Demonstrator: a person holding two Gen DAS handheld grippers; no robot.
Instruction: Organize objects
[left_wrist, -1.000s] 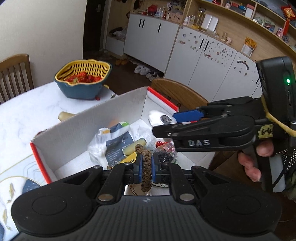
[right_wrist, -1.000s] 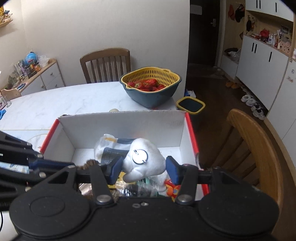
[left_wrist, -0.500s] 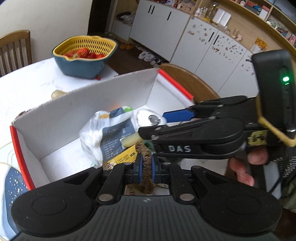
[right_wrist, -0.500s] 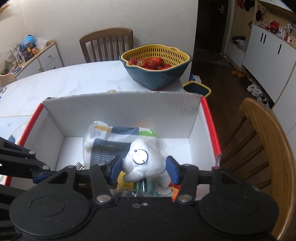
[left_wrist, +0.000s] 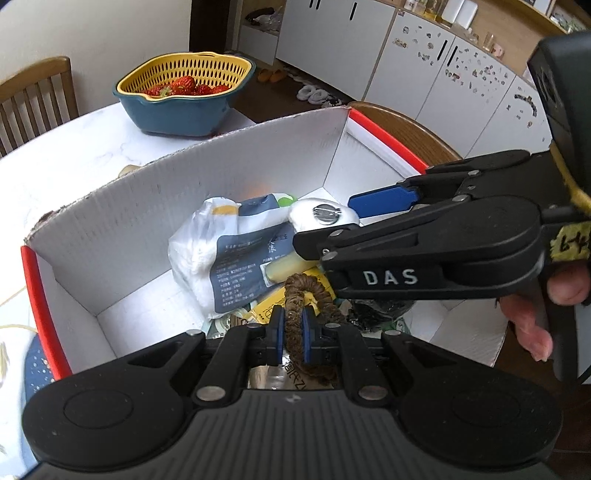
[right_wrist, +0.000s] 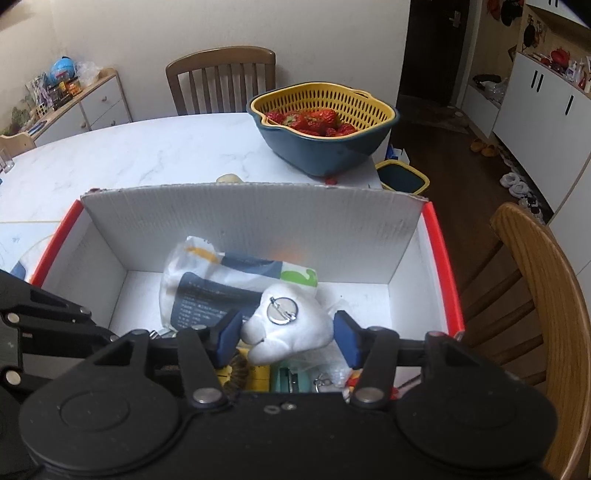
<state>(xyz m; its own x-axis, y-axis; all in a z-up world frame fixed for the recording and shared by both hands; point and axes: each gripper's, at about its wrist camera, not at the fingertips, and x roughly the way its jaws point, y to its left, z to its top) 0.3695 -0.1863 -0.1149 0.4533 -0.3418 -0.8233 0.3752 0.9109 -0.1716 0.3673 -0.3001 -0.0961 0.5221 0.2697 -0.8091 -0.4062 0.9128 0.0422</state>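
A white cardboard box with red edges (left_wrist: 110, 221) (right_wrist: 251, 218) stands on the marble table and holds a white and blue pouch (left_wrist: 229, 258) (right_wrist: 221, 280) and small items. My left gripper (left_wrist: 293, 330) is shut on a brown braided hair tie (left_wrist: 314, 291), held over the box's near side. My right gripper (right_wrist: 286, 334) is shut on a white plush brooch with a round metal pin back (right_wrist: 288, 325) (left_wrist: 323, 218), over the box's middle. The right gripper (left_wrist: 388, 203) crosses in front of the left one.
A yellow and blue colander of strawberries (left_wrist: 184, 96) (right_wrist: 321, 129) sits on the table behind the box. Wooden chairs stand at the table's far side (right_wrist: 221, 81) and right of the box (right_wrist: 535, 295). White cabinets line the wall (left_wrist: 461, 85).
Both grippers have moved forward and down over the box, each still holding its object. The box and its contents look larger and closer.
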